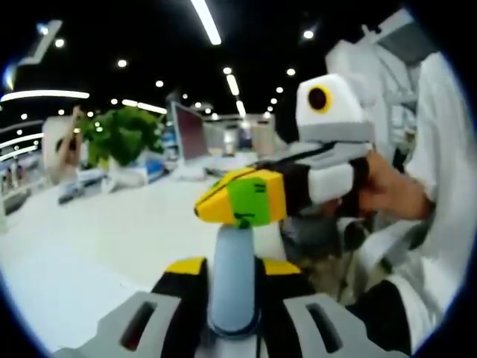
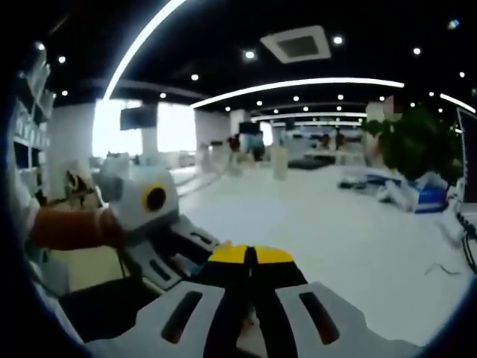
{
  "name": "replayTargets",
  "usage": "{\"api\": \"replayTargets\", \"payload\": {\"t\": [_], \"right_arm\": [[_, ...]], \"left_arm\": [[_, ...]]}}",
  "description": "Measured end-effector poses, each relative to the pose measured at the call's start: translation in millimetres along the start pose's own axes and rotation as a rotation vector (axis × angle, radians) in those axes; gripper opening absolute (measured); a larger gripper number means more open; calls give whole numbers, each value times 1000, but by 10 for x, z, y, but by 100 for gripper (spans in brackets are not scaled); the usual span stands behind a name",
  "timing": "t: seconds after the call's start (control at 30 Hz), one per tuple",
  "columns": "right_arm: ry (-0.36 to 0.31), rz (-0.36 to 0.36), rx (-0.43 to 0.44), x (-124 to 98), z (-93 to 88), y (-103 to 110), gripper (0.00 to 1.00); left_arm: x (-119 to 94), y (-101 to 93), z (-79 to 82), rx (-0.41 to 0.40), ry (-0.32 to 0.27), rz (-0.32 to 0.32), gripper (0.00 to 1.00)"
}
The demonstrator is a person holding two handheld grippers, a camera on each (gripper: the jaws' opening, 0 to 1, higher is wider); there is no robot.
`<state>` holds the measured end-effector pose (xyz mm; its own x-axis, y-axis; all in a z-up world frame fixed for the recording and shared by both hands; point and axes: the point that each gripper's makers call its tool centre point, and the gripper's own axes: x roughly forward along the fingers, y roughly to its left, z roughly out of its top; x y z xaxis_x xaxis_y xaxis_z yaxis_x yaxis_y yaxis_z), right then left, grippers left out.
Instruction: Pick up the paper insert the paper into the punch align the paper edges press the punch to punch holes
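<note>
White surface (image 1: 89, 246) stretches out under both raised grippers, and I can't spot the paper or the punch on it from here. The left gripper (image 1: 233, 280) is pressed together on nothing; the right gripper (image 2: 250, 261) is pressed together too. A sheet should be light, floppy and slippery, so I'd pinch it at one edge.

Grey left gripper (image 1: 233, 261) with black, yellow-tipped jaws; right gripper (image 1: 237, 200) tipped yellow and green at two o'clock, white sleeve (image 1: 440, 186) behind.
</note>
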<state>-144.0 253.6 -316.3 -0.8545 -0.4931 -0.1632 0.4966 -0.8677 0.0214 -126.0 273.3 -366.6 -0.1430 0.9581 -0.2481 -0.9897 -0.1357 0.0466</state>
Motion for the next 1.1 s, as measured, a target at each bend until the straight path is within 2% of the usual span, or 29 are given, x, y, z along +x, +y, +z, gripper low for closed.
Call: {"api": "replayTargets", "payload": {"t": [0.13, 0.17, 0.2, 0.23, 0.27, 0.37, 0.77, 1.1], "right_arm": [[1, -5, -15, 9, 10, 5, 5], [-92, 36, 21, 11, 185, 81, 4], [-30, 17, 19, -20, 106, 35, 4], [12, -3, -30, -12, 48, -1, 5], [-14, -1, -36, -16, 86, 5, 5], [-14, 0, -13, -43, 94, -14, 5], [-21, -33, -30, -114, 120, -112, 6], [-12, -40, -9, -138, 46, -144, 7]], "left_arm": [[-1, -2, 2, 3, -1, 0, 28], [-2, -3, 2, 5, -2, 1, 28], [-1, -6, 2, 6, -3, 0, 28], [0, -8, 1, 7, -2, 0, 28], [1, -11, 1, 8, -3, 0, 28], [4, -16, 0, 9, -4, 1, 28], [11, -14, -2, 9, -4, 2, 28], [-8, -8, 16, 2, -12, -4, 29]]}}
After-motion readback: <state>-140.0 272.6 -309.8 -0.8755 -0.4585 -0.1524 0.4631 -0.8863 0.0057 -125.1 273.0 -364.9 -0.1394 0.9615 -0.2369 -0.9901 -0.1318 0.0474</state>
